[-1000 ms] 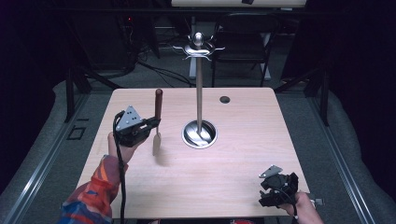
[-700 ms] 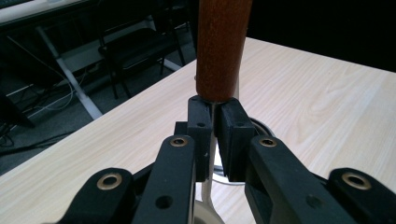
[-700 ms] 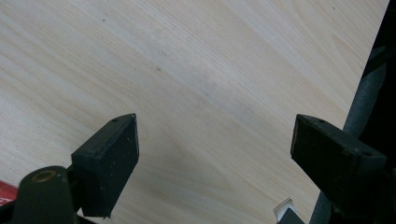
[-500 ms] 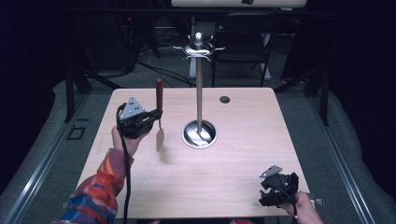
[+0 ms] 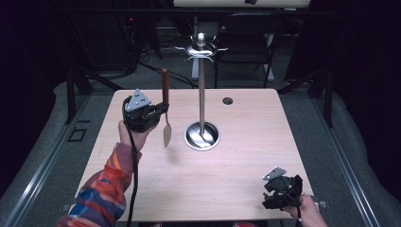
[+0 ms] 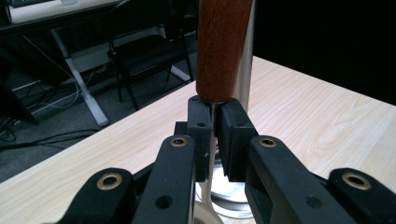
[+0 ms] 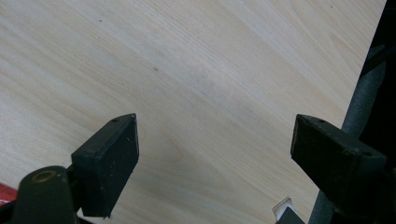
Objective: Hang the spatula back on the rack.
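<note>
Across the middle of the high view we see the pale wooden table (image 5: 198, 184), the largest thing before us, with dark floor and a chair (image 5: 243, 42) beyond its far edge. On the table stands a tall metal stand (image 5: 202, 90), its pole rising from a round shiny base to a crown of hooks at the top. Just left of that pole we find the left gripper (image 5: 158, 111), held up above the table's left half, its jaws clamped on the thin metal shank of a utensil (image 5: 166, 106). We see the utensil upright, its brown wooden handle above the jaws and its small metal blade hanging below them, clear of the tabletop. At the near right corner we see the right gripper (image 5: 283, 189) low over the wood, its jaws spread wide with nothing between them.
</note>
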Demonstrator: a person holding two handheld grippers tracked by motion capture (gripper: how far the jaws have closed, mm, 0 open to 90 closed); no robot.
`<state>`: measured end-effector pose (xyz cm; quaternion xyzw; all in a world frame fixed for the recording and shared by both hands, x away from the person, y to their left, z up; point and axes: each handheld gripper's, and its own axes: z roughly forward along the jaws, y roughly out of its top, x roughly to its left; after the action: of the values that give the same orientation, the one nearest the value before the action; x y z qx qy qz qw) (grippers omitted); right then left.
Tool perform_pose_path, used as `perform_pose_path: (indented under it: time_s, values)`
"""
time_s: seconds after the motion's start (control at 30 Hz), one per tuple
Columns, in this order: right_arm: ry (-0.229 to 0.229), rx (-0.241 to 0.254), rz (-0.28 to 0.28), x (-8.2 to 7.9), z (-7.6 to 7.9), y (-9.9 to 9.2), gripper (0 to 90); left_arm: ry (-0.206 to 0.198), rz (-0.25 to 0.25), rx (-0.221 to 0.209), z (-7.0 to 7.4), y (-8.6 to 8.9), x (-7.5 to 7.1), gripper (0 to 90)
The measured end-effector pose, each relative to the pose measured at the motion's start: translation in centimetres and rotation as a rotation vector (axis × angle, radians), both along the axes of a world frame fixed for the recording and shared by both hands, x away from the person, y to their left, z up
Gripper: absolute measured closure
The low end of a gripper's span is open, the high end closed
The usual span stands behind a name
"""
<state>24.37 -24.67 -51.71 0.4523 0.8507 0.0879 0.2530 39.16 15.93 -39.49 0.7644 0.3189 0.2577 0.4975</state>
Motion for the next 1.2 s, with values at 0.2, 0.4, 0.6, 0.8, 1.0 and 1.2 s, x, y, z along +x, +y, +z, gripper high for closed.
perform_pose_path:
  time_s: [0.2,0.4,0.6,0.8,1.0,1.2]
  values:
    - [0.001,0.001,0.0,0.0,0.0,0.0,14.9,-0.005,0.012,-0.009,0.7,-0.4,0.2,84.1]
    - [0.001,0.001,0.001,0.0,0.0,0.0,14.9,-0.015,-0.002,-0.008,1.3,-1.2,0.3,84.1]
    - [0.006,-0.002,0.001,0.0,0.0,0.0,14.9,-0.023,-0.011,-0.004,1.7,-2.0,0.5,84.1]
    - [0.006,-0.002,0.001,0.0,0.1,0.0,14.9,-0.02,-0.005,0.0,2.0,-2.6,0.8,84.1]
    - [0.006,0.0,0.001,0.0,0.0,-0.1,14.9,-0.024,-0.011,0.0,2.4,-3.0,0.9,84.1]
    - [0.005,0.001,0.002,0.0,0.0,-0.1,14.9,-0.023,-0.01,-0.002,2.7,-3.4,1.1,84.1]
